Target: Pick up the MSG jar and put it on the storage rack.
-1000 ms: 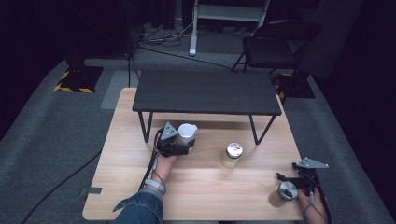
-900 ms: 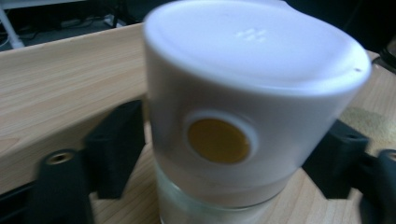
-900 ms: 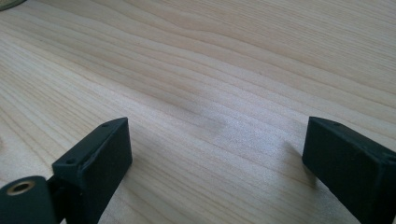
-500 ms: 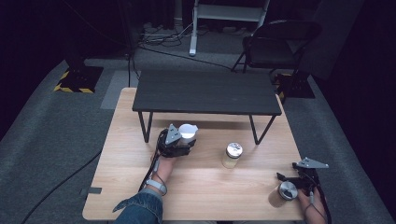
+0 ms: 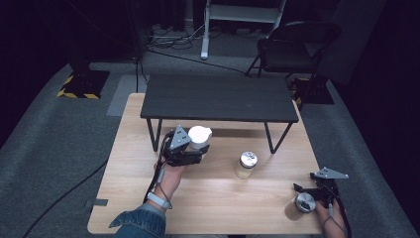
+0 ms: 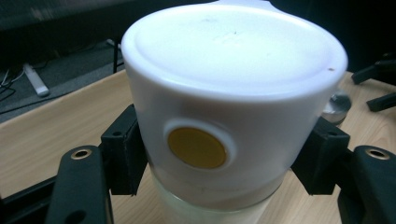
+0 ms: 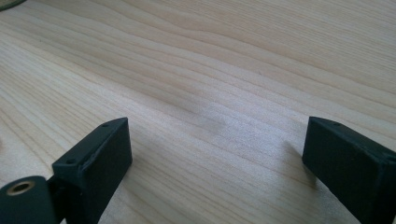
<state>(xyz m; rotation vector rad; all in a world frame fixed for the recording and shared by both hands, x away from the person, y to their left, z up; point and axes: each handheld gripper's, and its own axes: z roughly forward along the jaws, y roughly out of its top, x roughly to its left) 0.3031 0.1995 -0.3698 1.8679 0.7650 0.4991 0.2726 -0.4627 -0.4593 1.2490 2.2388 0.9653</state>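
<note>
Left gripper view puts us right on the action: both black jaws are clamped against the sides of a white-capped jar [image 6: 233, 107], one pad on each flank just under the cap's lower edge, with a round amber dot on the cap facing the camera and clear glass showing below. Those jaws have just been closing, and now the jar sits squarely between them, pressed from both sides. From the high view, the left gripper [image 5: 190, 148] carries that jar above the wooden table [image 5: 208, 208], just in front of the black raised shelf [image 5: 218, 96] and near its left legs. My read is that a lift is under way, likely toward the shelf top. To do it well: keep the wrist level so the jar stays upright, since the pads bite partly on the cap and partly on glass and a tilt could let it slip. Rise well above the shelf's front edge before going forward. A second jar with a silver lid [image 5: 246, 164] stands to the right, well apart, so there's room. Over on the right, the right gripper [image 5: 317, 193] rests low at the table's near right corner, just beside a small metal-lidded jar [image 5: 303, 203]; in the right gripper view its jaws stand wide apart over bare wood, holding nothing. Best it keeps out of the way while the left sets its load down gently.
</note>
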